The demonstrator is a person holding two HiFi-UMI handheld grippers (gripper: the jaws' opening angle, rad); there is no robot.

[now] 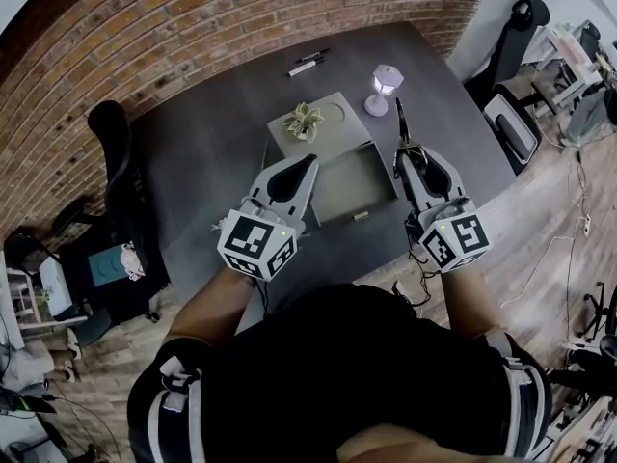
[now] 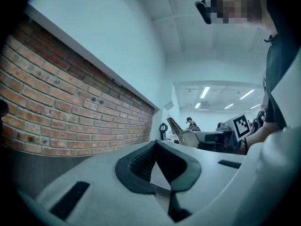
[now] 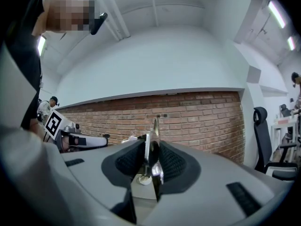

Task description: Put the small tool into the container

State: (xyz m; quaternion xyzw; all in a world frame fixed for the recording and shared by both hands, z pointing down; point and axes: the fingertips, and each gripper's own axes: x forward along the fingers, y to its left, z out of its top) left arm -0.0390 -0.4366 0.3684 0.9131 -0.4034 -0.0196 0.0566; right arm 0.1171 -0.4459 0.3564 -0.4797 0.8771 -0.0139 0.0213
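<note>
Right gripper (image 3: 151, 150): clenched on the small tool (image 3: 154, 130), which stands upright between the pads.
Small tool location: in the air, just beside the container (image 1: 337, 128), at its open drawer.
Left gripper (image 2: 155, 147): pads together, empty.

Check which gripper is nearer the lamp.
Right. In the head view the right gripper, shut on the tool, sits just below the lamp. The left gripper is farther, down-left of it, by the container's left edge.

A dark table (image 1: 212, 143) carries an open grey container (image 1: 352, 186), two markers (image 1: 304, 68), a lamp (image 1: 384, 90).
</note>
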